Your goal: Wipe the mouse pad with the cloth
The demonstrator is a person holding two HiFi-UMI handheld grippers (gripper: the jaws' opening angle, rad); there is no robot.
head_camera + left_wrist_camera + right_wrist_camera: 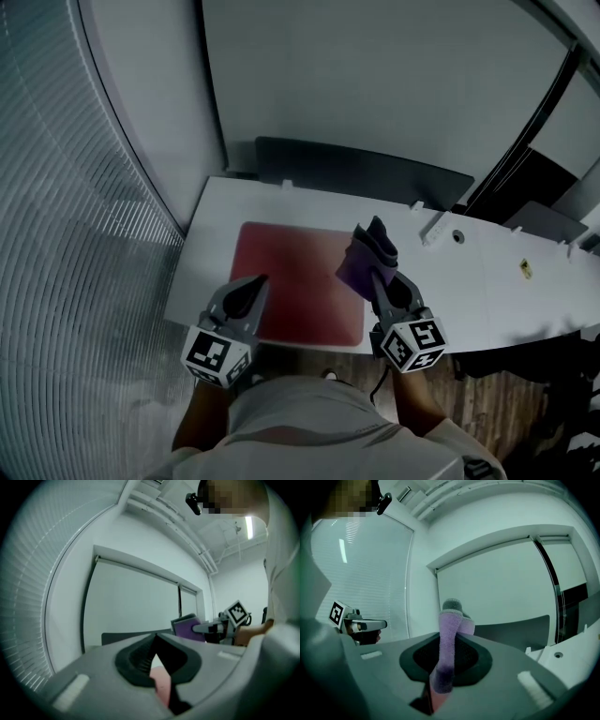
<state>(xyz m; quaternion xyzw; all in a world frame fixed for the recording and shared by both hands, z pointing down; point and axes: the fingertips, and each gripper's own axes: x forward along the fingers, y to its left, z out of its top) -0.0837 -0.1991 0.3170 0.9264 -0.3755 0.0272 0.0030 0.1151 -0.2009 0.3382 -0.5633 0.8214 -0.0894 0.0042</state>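
Note:
A dark red mouse pad (300, 281) lies on the white desk (487, 281). My right gripper (377, 280) is shut on a purple cloth (364, 258) with a grey edge, held above the pad's right side. In the right gripper view the cloth (449, 641) stands up between the jaws. My left gripper (257, 282) is shut with nothing in it, over the pad's near left part. The pad (161, 686) shows as a pink sliver below the left jaws, and the cloth (187, 627) with the right gripper (206, 628) is seen off to the right.
A dark screen panel (356, 173) stands along the desk's far edge. A small white block (433, 226) and a round grommet (457, 236) sit right of the pad. A slatted blind (66, 234) fills the left. Wooden floor (478, 403) lies below the desk's near edge.

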